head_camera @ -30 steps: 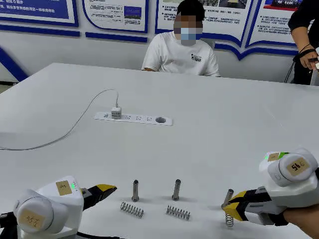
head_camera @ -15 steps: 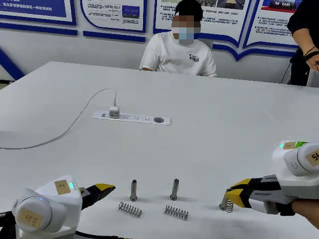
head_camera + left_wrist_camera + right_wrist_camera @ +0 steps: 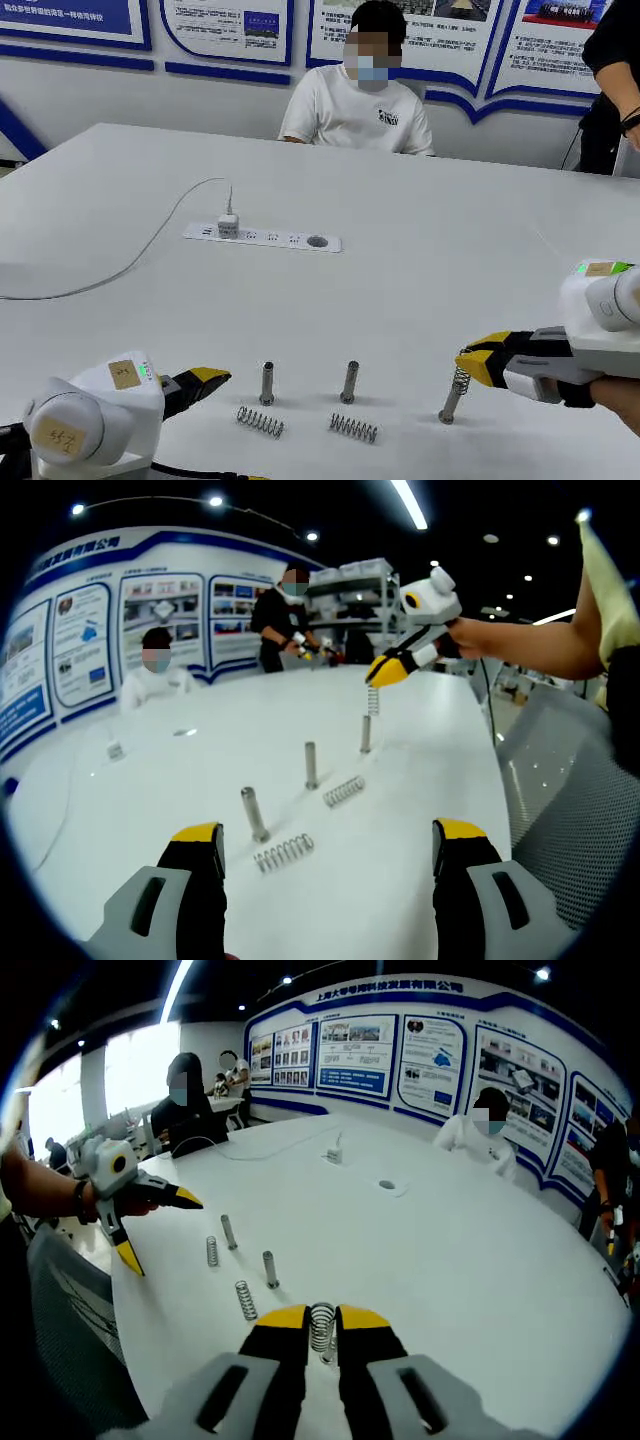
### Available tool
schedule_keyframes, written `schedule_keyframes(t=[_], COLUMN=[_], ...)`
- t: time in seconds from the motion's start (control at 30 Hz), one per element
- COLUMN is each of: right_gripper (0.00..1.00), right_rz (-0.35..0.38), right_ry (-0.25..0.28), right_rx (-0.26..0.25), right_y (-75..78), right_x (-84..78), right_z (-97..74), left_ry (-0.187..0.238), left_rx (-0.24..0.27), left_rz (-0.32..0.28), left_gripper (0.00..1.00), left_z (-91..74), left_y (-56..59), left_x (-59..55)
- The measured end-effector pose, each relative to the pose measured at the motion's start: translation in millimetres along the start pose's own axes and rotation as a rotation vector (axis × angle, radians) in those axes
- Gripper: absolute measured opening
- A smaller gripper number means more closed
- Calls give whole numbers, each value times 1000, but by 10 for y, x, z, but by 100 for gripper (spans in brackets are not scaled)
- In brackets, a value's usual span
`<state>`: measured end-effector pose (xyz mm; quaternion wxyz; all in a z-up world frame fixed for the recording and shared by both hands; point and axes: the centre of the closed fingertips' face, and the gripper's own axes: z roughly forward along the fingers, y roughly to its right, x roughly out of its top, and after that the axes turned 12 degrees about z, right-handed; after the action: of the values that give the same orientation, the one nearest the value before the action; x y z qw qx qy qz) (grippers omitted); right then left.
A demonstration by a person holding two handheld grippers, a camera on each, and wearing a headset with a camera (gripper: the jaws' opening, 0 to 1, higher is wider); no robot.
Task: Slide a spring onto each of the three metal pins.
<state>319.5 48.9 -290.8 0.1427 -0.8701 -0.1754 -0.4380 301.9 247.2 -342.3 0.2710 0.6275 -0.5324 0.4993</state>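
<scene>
Three short metal pins stand in a row near the table's front: left pin, middle pin, right pin. Two springs lie flat in front of them, one by the left pin and one by the middle pin. My right gripper is shut on a third spring, held upright at the top end of the right pin; the right gripper view shows this spring between the yellow tips. My left gripper rests open at the lower left, its jaws wide apart facing the pins.
A white power strip with a charger and a cable lies mid-table. One person sits at the far side, another stands at the right. The white table stretches wide behind the pins.
My right gripper has lifted the spring from the table beside the right pin up to that pin's top. The left gripper has stayed put.
</scene>
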Motion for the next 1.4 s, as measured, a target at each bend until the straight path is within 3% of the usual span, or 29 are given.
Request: schedule_keyframes(t=[0.63,1.4], right_gripper=[12,12], right_rz=[39,73], right_ry=[24,48], right_rx=[-12,-24], right_y=[125,192], right_x=[-13,-155], right_z=[75,125], left_ry=[-13,-24], left_rx=[3,4], left_rz=[-1,-1], left_gripper=[87,87], left_z=[-14,-20], left_y=[2,18], left_x=[-5,-19])
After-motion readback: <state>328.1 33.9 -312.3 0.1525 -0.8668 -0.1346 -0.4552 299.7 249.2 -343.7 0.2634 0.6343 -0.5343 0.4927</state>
